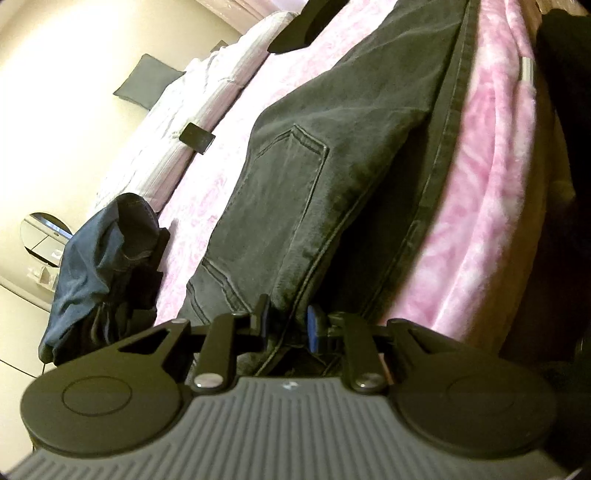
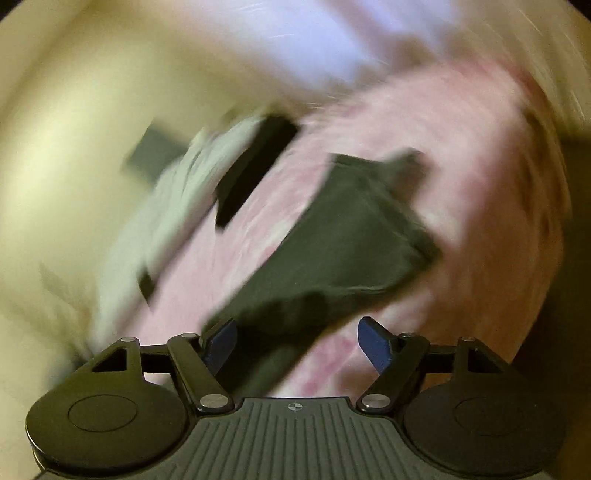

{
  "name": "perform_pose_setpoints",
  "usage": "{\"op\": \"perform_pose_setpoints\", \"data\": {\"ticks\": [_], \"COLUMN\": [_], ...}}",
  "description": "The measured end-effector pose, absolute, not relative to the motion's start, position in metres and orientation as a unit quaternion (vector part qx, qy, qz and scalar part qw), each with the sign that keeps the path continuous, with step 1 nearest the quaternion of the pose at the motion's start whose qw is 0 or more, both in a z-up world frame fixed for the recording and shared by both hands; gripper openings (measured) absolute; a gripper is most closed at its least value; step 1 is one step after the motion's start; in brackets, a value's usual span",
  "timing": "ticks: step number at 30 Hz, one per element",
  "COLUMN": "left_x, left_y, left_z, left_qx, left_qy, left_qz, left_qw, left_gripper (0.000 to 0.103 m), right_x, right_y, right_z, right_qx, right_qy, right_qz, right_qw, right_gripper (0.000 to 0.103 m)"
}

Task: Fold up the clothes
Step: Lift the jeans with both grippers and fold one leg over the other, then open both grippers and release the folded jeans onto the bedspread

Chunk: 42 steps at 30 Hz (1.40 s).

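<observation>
Dark grey jeans (image 1: 332,155) lie lengthwise on a pink blanket (image 1: 480,192), back pocket up. My left gripper (image 1: 289,325) is shut on the near end of the jeans, with a seam fold pinched between its blue pads. The right wrist view is smeared by motion. In it the jeans (image 2: 351,240) show as a dark folded shape on the pink blanket (image 2: 461,147). My right gripper (image 2: 297,341) stands open just above their near edge, blue pads wide apart and nothing pressed between them.
A crumpled blue garment (image 1: 99,266) sits at the bed's left edge. A black folded item (image 1: 306,26) and a small black object (image 1: 197,138) lie farther up the bed. A white duvet (image 1: 207,110), a grey pillow (image 1: 147,81) and a round mirror (image 1: 44,232) are beyond.
</observation>
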<state>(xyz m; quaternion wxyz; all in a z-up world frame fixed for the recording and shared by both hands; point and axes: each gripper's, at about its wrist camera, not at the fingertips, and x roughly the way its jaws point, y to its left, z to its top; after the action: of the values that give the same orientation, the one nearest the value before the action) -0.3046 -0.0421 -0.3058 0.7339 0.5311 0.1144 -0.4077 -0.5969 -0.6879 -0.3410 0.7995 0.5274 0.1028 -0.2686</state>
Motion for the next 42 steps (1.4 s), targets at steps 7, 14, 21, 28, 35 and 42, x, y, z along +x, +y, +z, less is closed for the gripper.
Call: {"op": "perform_pose_setpoints", "data": {"ticks": [7,14,21,28,35,42], "left_x": [-0.304,-0.304,-0.309,-0.306,-0.31,-0.308], "left_y": [-0.048,-0.043,-0.043,-0.046,-0.048,-0.049], "left_z": [-0.31,-0.303,-0.313,-0.317,-0.319,-0.317], "left_qx": [0.54,0.518,0.531,0.539,0.536,0.54], "left_qy": [0.128,0.117,0.146,0.15,0.151,0.157], "left_qz": [-0.4,-0.397,-0.412,-0.418,-0.405,-0.413], "left_qw": [0.729,0.749,0.726,0.716,0.726,0.717], "left_gripper": [0.016,0.016,0.016,0.016,0.016,0.016], "right_x": [-0.601,-0.589,-0.575,-0.57,-0.546,-0.593], "right_y": [-0.733,-0.755,-0.8,-0.807,-0.803,-0.811], "right_z": [-0.358,-0.284,-0.291,-0.308,-0.236,-0.335], "right_qx": [0.628,0.494,0.441,0.463,0.385,0.416], "right_qy": [0.051,0.068,0.091,0.127,0.012,0.139], "right_qz": [-0.298,-0.324,-0.334,-0.327,-0.192,-0.318], "right_qw": [0.717,0.804,0.828,0.814,0.902,0.84], "right_gripper": [0.055,0.003,0.002,0.002,0.002,0.002]}}
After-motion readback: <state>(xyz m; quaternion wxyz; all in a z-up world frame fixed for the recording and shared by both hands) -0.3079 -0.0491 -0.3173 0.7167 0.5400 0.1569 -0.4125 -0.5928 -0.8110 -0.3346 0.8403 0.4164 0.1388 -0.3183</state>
